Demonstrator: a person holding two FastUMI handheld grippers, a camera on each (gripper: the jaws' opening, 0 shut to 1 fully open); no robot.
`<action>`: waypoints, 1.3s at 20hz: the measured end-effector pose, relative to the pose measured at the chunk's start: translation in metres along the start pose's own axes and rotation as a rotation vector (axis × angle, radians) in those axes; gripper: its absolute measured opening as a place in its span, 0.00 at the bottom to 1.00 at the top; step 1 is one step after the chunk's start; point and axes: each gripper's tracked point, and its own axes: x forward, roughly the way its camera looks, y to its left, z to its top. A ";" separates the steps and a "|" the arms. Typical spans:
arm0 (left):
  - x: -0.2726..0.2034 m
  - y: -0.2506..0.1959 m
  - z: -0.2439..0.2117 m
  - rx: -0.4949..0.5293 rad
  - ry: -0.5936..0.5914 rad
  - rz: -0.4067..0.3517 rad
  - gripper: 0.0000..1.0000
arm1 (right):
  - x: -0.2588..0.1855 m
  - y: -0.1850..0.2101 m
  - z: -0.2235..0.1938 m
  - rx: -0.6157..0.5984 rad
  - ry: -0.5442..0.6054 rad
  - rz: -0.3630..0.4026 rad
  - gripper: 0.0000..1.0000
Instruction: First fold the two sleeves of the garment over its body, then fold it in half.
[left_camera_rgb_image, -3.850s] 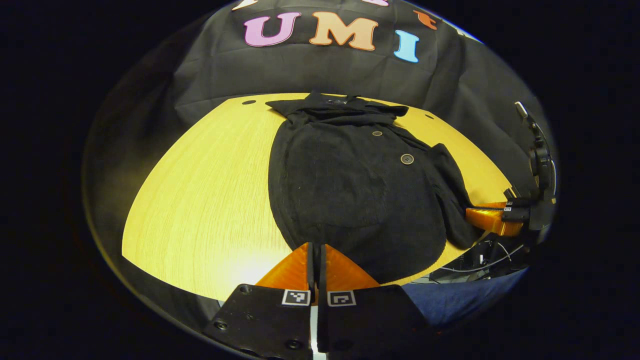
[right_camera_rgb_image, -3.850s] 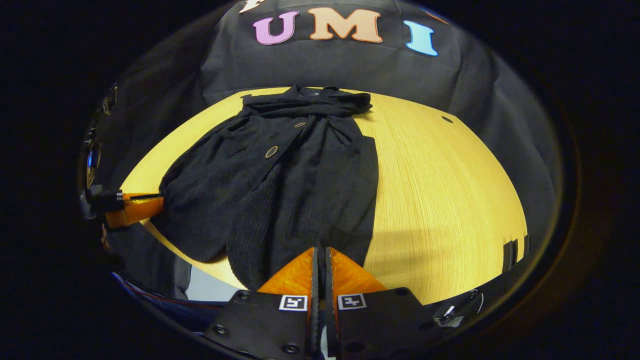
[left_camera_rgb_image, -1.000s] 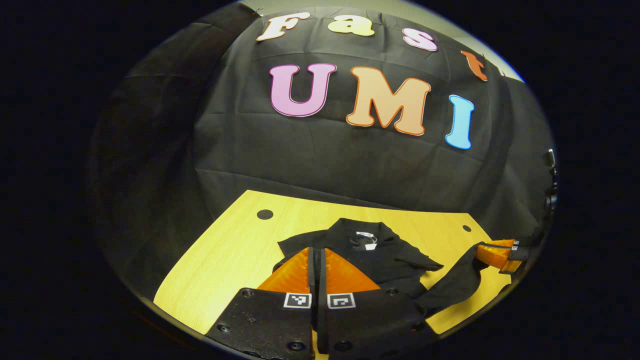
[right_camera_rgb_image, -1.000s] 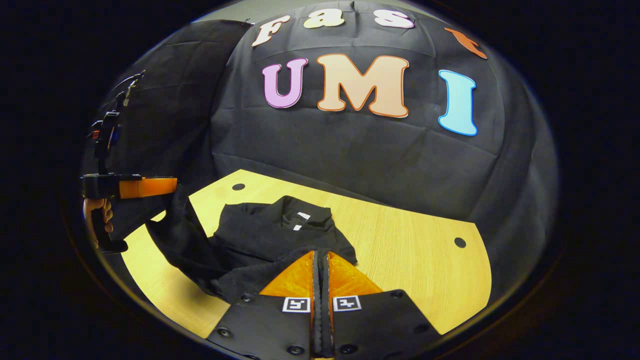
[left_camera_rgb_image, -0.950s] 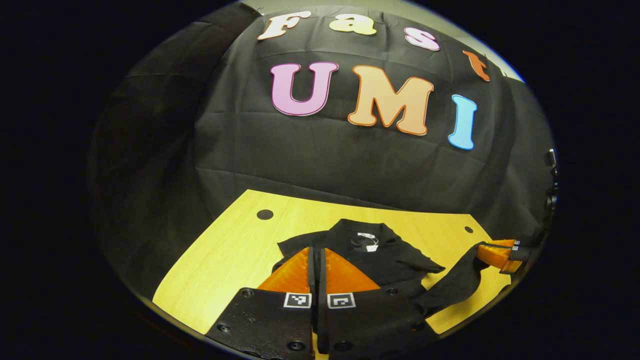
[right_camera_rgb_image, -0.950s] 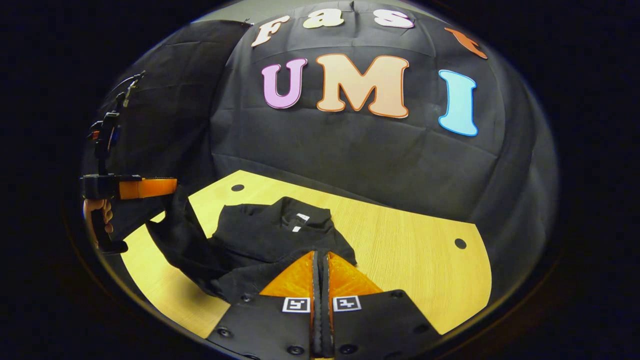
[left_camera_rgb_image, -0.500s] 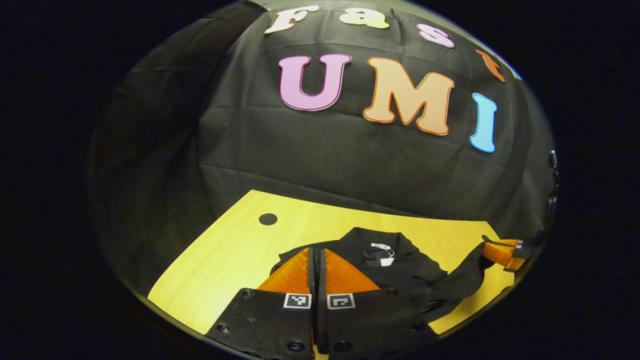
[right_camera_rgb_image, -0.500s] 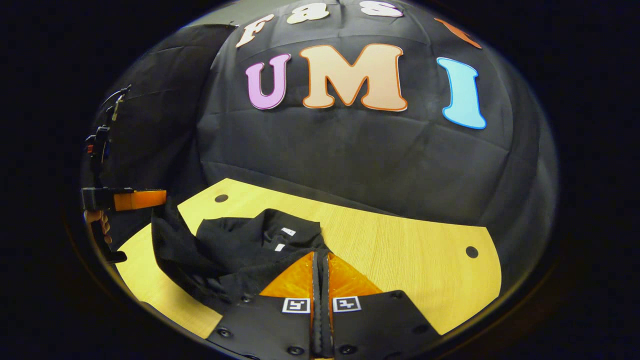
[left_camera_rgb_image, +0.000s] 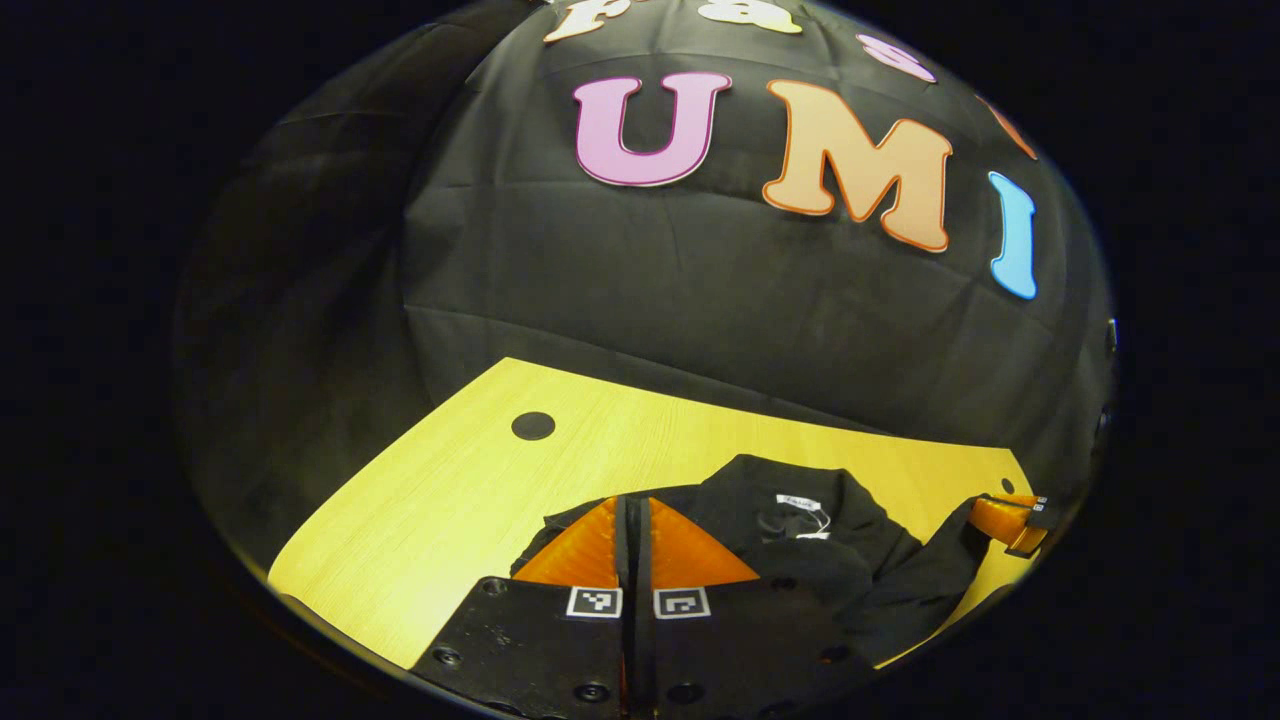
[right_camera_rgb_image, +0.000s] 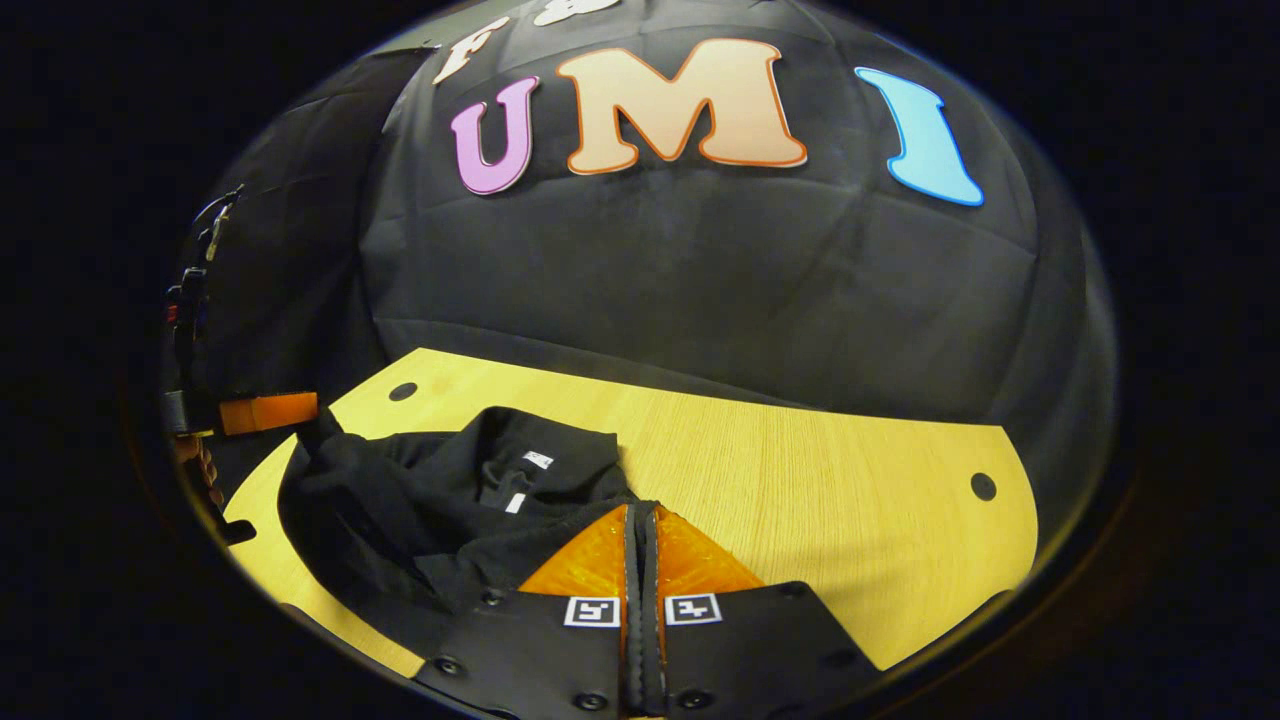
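We see both grippers, left (left_camera_rgb_image: 634, 505) and right (right_camera_rgb_image: 641, 512), fingers pressed together, each pinching hem of black coat (right_camera_rgb_image: 440, 500). Coat bunched on yellow table (right_camera_rgb_image: 820, 480), collar toward wall.

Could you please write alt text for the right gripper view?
The right claw, its fingers closed, grips the edge of a black garment bunched on a yellow wooden table. At far left, the left claw pinches another corner.
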 end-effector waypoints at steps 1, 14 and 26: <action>0.005 -0.001 -0.003 0.005 0.006 0.005 0.00 | 0.006 -0.001 -0.001 0.013 0.005 0.000 0.02; 0.048 -0.004 -0.026 0.064 0.043 0.049 0.00 | 0.052 -0.008 -0.014 0.049 0.026 -0.002 0.16; 0.037 -0.028 0.006 0.131 -0.034 -0.040 0.65 | 0.026 -0.018 0.017 0.118 -0.062 0.012 0.68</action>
